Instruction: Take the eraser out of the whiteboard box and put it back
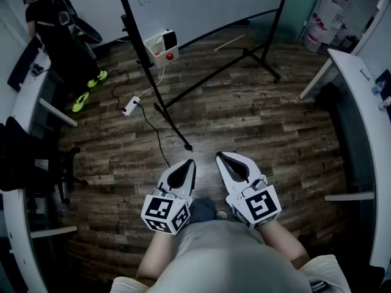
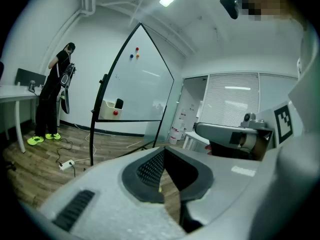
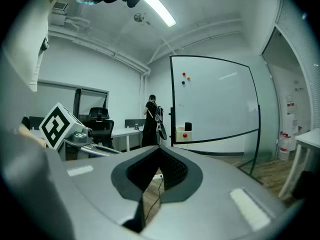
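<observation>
The whiteboard box (image 1: 162,44) is a small white tray with a red dot, hung on the whiteboard stand at the far side of the room. The black eraser (image 1: 156,41) stands upright in it. It shows again in the left gripper view as box (image 2: 111,110) and eraser (image 2: 119,103), and in the right gripper view as box (image 3: 183,133) and eraser (image 3: 187,126). My left gripper (image 1: 191,162) and right gripper (image 1: 220,156) are held side by side close to my body, far from the box. Both are shut with nothing between their jaws.
The whiteboard's black stand legs (image 1: 244,57) spread over the wooden floor. A power strip (image 1: 131,106) and its cable lie near them. A person in black (image 1: 58,29) stands by the left desk (image 1: 24,96). Another desk (image 1: 366,115) runs along the right; an office chair (image 1: 30,163) is at left.
</observation>
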`<act>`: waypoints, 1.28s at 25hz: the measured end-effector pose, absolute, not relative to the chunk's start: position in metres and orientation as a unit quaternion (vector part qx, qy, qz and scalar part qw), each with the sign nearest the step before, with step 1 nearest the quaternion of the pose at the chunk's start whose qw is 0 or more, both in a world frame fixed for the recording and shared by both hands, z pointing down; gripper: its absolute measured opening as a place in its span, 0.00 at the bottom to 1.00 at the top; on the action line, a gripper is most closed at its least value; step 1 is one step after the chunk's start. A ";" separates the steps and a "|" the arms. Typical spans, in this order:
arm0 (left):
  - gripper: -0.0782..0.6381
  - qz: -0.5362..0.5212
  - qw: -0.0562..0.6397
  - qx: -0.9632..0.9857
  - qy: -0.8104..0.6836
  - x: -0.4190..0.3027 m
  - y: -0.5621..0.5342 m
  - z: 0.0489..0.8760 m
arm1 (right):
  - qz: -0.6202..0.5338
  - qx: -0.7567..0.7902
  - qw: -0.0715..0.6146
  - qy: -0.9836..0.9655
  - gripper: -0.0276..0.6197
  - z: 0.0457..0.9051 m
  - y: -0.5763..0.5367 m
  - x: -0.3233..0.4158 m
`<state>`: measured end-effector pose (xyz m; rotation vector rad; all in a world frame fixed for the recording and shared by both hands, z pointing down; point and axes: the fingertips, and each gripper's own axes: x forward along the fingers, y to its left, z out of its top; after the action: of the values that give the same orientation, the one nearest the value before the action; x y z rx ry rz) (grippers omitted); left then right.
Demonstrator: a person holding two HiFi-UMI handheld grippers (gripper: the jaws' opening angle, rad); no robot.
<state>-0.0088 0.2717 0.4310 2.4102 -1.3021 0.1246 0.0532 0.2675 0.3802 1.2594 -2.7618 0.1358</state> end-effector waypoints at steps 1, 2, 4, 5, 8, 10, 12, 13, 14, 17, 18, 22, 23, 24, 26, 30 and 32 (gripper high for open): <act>0.12 0.046 0.198 0.861 -0.466 -0.005 0.279 0.430 | 0.051 0.413 0.050 -0.908 0.05 0.382 0.275 0.056; 0.12 0.047 0.198 0.861 -0.467 0.000 0.286 0.429 | 0.056 0.413 0.049 -0.908 0.05 0.383 0.283 0.059; 0.12 0.044 0.200 0.859 -0.469 0.008 0.299 0.428 | 0.061 0.415 0.046 -0.907 0.05 0.386 0.298 0.066; 0.12 0.041 0.202 0.859 -0.468 0.012 0.306 0.427 | 0.063 0.416 0.043 -0.906 0.05 0.388 0.305 0.070; 0.12 0.043 0.200 0.862 -0.464 0.021 0.327 0.426 | 0.066 0.420 0.035 -0.905 0.05 0.390 0.325 0.076; 0.12 0.051 0.194 0.862 -0.466 0.024 0.339 0.426 | 0.069 0.420 0.029 -0.905 0.05 0.390 0.337 0.077; 0.12 0.051 0.191 0.863 -0.466 0.025 0.348 0.426 | 0.070 0.416 0.027 -0.906 0.05 0.390 0.348 0.077; 0.12 0.048 0.189 0.864 -0.463 0.027 0.352 0.425 | 0.069 0.414 0.029 -0.907 0.05 0.391 0.353 0.076; 0.12 0.045 0.185 0.867 -0.461 0.029 0.356 0.423 | 0.068 0.412 0.030 -0.908 0.05 0.392 0.358 0.076; 0.12 0.045 0.172 0.870 -0.460 0.034 0.365 0.421 | 0.067 0.406 0.032 -0.911 0.05 0.392 0.368 0.080; 0.12 0.047 0.171 0.869 -0.461 0.036 0.367 0.422 | 0.069 0.404 0.029 -0.912 0.05 0.392 0.371 0.082; 0.12 0.051 0.173 0.866 -0.466 0.039 0.375 0.425 | 0.073 0.386 0.022 -0.919 0.05 0.389 0.383 0.084; 0.12 0.051 0.175 0.865 -0.467 0.039 0.376 0.425 | 0.072 0.383 0.025 -0.921 0.05 0.390 0.384 0.084; 0.12 0.052 0.176 0.864 -0.468 0.039 0.375 0.425 | 0.070 0.382 0.028 -0.921 0.05 0.391 0.384 0.085; 0.12 0.056 0.177 0.863 -0.471 0.041 0.374 0.426 | 0.068 0.380 0.031 -0.922 0.05 0.391 0.382 0.086; 0.12 0.072 0.164 0.862 -0.475 0.045 0.367 0.426 | 0.070 0.376 0.030 -0.924 0.05 0.390 0.375 0.089; 0.12 0.072 0.159 0.863 -0.473 0.047 0.359 0.425 | 0.070 0.373 0.029 -0.925 0.05 0.390 0.369 0.091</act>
<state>0.0469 0.3593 0.4254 2.4675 -1.3526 0.2058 0.0906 0.3686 0.3899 1.1499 -2.8538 0.2150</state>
